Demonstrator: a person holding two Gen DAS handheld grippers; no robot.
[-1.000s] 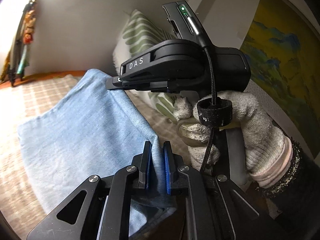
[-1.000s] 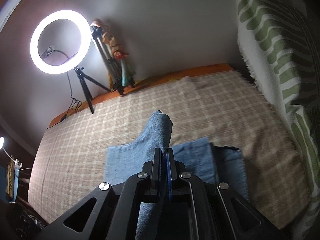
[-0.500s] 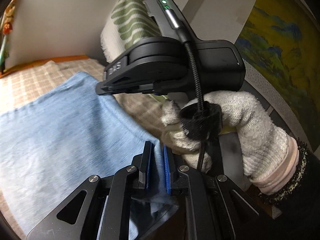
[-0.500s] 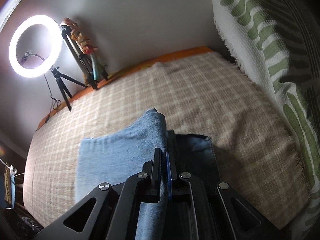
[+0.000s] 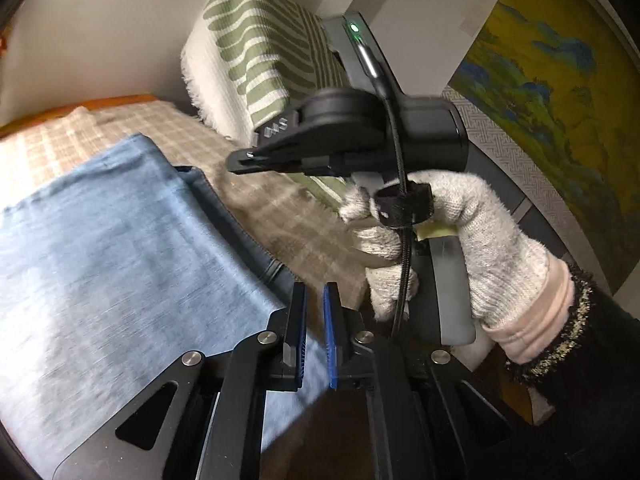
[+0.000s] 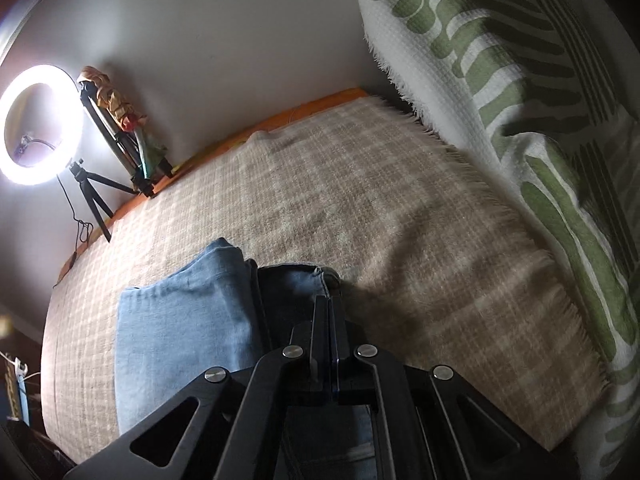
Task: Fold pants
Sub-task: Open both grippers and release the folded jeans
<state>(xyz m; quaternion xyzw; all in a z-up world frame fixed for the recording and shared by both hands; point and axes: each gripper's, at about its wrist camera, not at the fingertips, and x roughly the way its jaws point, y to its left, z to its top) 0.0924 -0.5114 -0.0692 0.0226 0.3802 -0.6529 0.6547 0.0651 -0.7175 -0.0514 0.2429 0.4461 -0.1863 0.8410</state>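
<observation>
The light blue pants (image 5: 120, 260) lie folded on the checked beige blanket (image 5: 280, 216), with a darker denim edge along their right side. My left gripper (image 5: 314, 312) is shut on the near corner of the top layer, and blue cloth shows between its pads. In the left wrist view my right gripper (image 5: 240, 162) hovers shut above the blanket, just right of the pants' edge, held by a gloved hand (image 5: 480, 240). In the right wrist view that right gripper (image 6: 329, 304) is pressed shut over the dark denim part of the pants (image 6: 180, 320), and no cloth shows in its jaws.
A green and white striped pillow (image 6: 520, 100) leans along the right side of the bed. A lit ring light (image 6: 40, 124) and tripods (image 6: 120, 148) stand at the far left edge by the wall. A yellow and blue painting (image 5: 560, 80) hangs on the right.
The raised fold that hung from my right gripper now lies flat on the pants. The right gripper has dropped and shifted right, off the cloth. The left gripper sank slightly.
</observation>
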